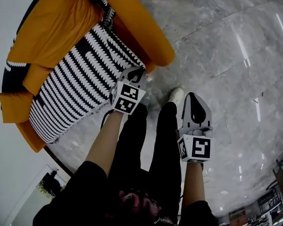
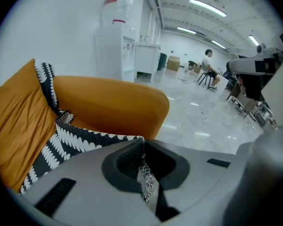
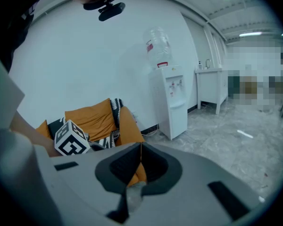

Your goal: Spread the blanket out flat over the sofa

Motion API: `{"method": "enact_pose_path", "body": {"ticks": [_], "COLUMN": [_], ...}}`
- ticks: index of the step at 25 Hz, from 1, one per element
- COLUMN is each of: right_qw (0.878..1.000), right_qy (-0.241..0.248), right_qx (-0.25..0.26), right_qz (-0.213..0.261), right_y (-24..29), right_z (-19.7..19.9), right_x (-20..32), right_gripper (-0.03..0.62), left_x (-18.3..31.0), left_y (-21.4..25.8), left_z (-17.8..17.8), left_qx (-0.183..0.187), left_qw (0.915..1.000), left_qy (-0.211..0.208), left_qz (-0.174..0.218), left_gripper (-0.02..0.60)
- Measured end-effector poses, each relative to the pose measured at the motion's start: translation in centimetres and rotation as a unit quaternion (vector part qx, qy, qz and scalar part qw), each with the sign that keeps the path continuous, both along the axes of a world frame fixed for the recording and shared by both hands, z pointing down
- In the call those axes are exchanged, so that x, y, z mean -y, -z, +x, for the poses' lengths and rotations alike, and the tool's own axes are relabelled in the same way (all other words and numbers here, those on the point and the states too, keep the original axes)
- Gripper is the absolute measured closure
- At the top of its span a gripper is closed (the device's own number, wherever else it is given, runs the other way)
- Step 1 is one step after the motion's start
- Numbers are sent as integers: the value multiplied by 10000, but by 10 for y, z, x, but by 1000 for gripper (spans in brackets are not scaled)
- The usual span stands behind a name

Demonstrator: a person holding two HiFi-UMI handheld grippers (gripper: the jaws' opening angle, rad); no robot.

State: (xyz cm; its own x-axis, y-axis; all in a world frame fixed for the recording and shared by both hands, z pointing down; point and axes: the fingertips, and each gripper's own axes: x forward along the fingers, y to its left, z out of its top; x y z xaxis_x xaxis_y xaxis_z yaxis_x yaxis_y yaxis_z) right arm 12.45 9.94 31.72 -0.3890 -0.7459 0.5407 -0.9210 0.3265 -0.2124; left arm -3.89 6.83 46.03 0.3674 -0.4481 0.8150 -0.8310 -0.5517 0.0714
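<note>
Blanket (image 1: 80, 86), black with a white pattern, lies over the seat of the orange sofa (image 1: 56, 27). Its near edge runs into the left gripper (image 1: 135, 75), whose jaws are closed on a thin fold of it, and the rest stretches away beyond the jaw tips. The right gripper (image 1: 193, 99) is apart from the cloth, over the floor, with its jaws together and nothing between them. I judge the blanket soft, light and limp, so it will probably sag and wrinkle if pulled from one point. A second hold on the same edge, well to the side of the left jaws, should keep it flat.
</note>
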Motion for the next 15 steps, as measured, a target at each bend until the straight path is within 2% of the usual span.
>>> {"method": "enact_pose_path", "body": {"ticks": [5,9,15], "right_qw": [9997,9989,9974], "right_qy": [-246,-451,-682], "right_qx": [35,31,39], "right_qz": [-40,-82,-219], "right_y": [-4,-6,-23], "right_z": [26,51,79], "right_x": [-5,-11,-19], "right_gripper": [572,572,572], "left_x": [-7,-8,-6], "left_y": [-8,-16,-37], "left_z": [44,64,75], "left_qx": [57,109,579], "left_qw": [9985,9988,9949], "left_qy": [-530,-461,-795], "left_qz": [-87,-159,-214], "left_gripper": [560,560,560]}}
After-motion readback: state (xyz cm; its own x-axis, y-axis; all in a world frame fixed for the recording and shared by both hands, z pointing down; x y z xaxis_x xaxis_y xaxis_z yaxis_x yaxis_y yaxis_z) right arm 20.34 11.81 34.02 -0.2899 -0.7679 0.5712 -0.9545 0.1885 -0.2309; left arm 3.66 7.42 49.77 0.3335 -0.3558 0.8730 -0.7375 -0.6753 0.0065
